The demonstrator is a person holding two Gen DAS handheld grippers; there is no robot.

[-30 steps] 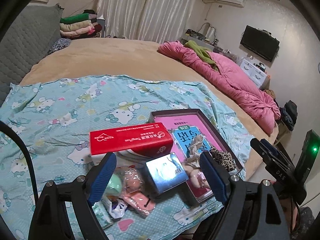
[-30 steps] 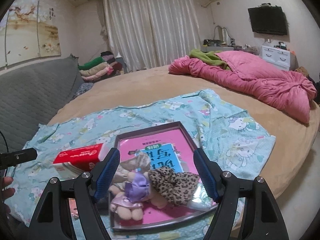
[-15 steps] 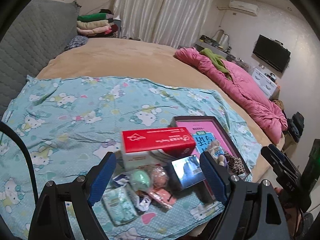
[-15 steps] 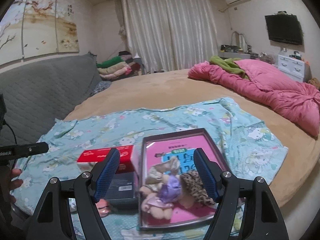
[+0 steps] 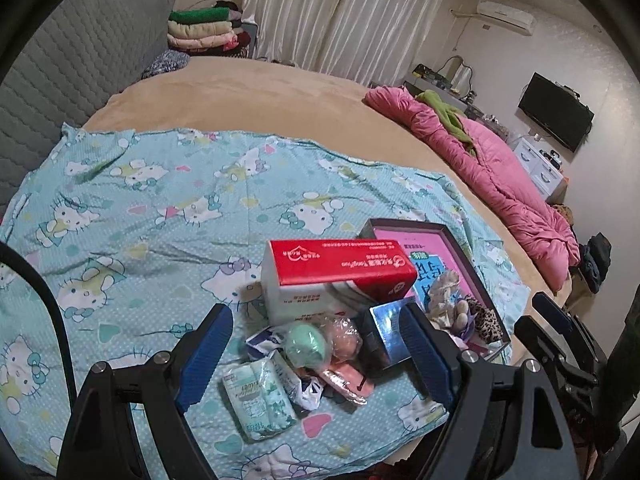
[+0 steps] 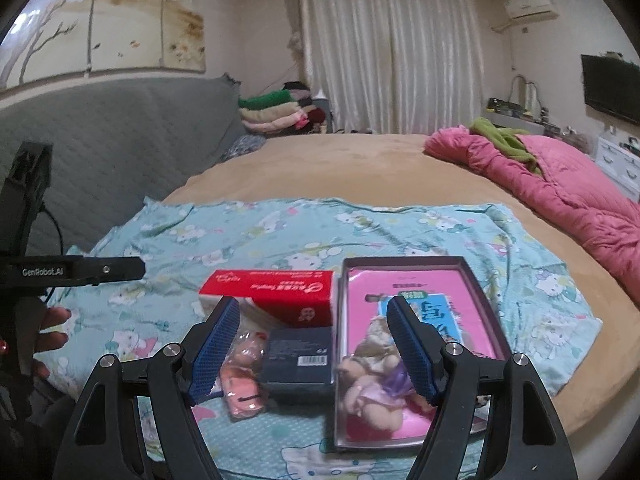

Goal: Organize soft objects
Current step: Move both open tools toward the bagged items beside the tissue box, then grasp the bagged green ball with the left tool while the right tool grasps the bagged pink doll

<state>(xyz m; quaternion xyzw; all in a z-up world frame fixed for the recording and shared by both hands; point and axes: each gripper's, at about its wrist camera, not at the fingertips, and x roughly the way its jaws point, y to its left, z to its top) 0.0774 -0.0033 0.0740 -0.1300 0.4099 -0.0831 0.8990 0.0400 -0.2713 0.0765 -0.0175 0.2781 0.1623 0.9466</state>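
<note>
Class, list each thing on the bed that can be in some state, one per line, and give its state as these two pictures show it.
left tool: open, empty
right tool: open, empty
red tissue box: closed, on the sheet
tray: lidless, holding a pink book
plush doll: lying in the tray
leopard scrunchie: in the tray
dark box: closed, beside the tray
tissue pack: sealed, lying flat

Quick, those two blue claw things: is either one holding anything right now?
Left gripper: open, holding nothing, above the small packets.
Right gripper: open, holding nothing, above the dark box.
</note>
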